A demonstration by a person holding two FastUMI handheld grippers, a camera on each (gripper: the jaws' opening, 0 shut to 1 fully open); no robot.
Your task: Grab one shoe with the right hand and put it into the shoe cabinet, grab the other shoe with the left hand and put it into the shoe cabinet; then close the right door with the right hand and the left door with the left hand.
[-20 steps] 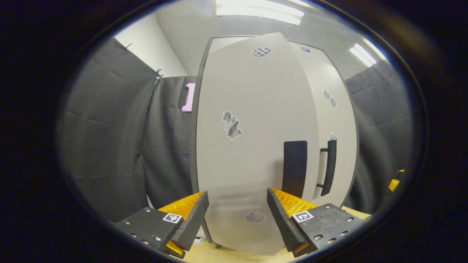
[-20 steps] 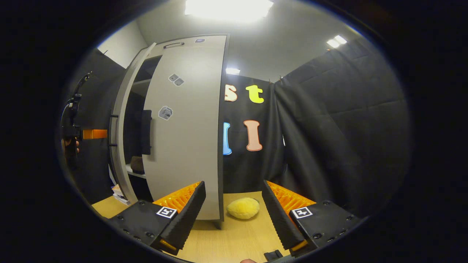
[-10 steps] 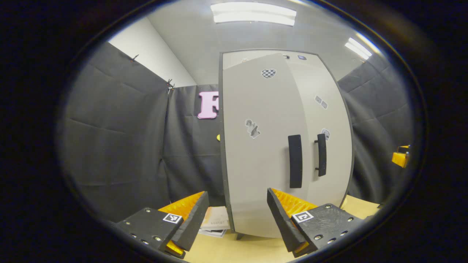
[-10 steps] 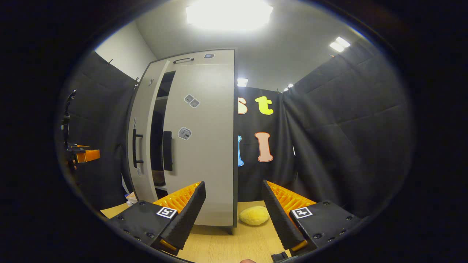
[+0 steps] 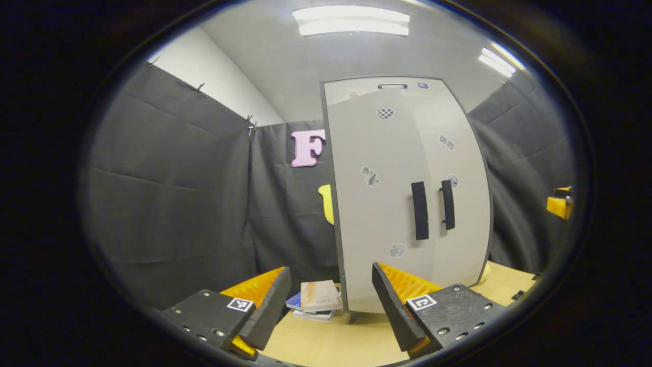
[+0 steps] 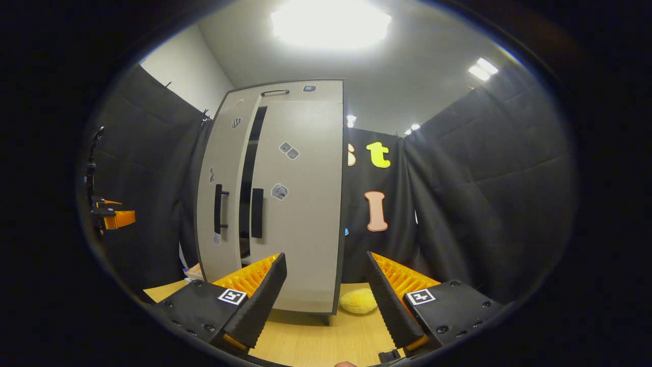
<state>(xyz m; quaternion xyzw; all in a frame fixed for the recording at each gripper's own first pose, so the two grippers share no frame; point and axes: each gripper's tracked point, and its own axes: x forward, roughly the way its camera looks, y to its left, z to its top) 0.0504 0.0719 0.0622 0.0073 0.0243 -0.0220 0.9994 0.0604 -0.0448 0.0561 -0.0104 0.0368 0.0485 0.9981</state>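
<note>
The tall grey shoe cabinet (image 5: 387,153) stands on the wooden table. Its left door (image 5: 377,214) and right door (image 5: 461,168) carry black handles (image 5: 419,210) side by side. In the right gripper view a narrow dark gap (image 6: 248,188) shows between the left door (image 6: 219,153) and the right door (image 6: 300,229). The doors hide the inside. My left gripper (image 5: 331,306) is open and empty, well back from the left door. My right gripper (image 6: 326,306) is open and empty too, in front of the right door. Each gripper also appears far off in the other's view, left gripper (image 6: 109,216) and right gripper (image 5: 559,204).
A small stack of books (image 5: 313,300) lies on the table (image 5: 326,346) by the cabinet's left foot. A yellow plush (image 6: 358,300) sits at the cabinet's right foot. Black cloth walls close in the booth on all sides.
The left door has swung in from wide open to almost shut, and the dark gap has narrowed. Both grippers have drawn back from the cabinet, which now looks smaller.
</note>
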